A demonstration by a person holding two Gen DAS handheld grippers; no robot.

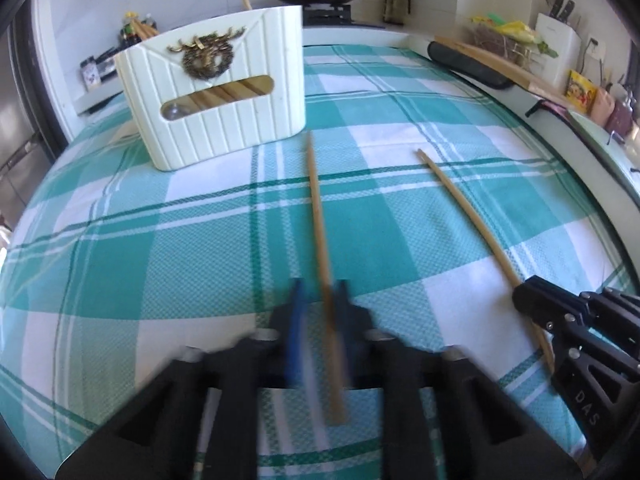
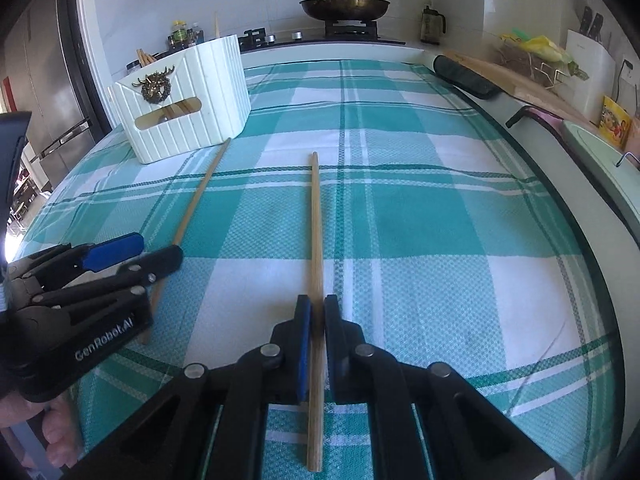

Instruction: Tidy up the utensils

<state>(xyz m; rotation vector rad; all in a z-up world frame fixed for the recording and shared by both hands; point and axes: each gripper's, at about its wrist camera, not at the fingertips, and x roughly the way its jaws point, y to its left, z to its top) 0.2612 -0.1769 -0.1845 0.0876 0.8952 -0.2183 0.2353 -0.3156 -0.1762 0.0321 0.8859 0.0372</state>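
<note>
The left claw (image 1: 320,300) pinches one chopstick (image 1: 316,208) and the right claw (image 2: 317,312) pinches another chopstick (image 2: 316,220), both near the surface's front edge. A thin stick could slip or tip when lifted, since each claw grips near one end. The white holder (image 1: 224,120) sits toward the far left corner of the checked cloth (image 1: 400,220). Behind it is a kitchen with a pan (image 2: 344,6).

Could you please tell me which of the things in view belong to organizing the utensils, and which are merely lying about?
Part of the job:
- left chopstick, clamped in the left gripper
- right chopstick, clamped in the right gripper
- white utensil holder, chopsticks already inside

Lying about:
- checked cloth
- lidded pan on the stove
- knife block
- cutting board
</note>
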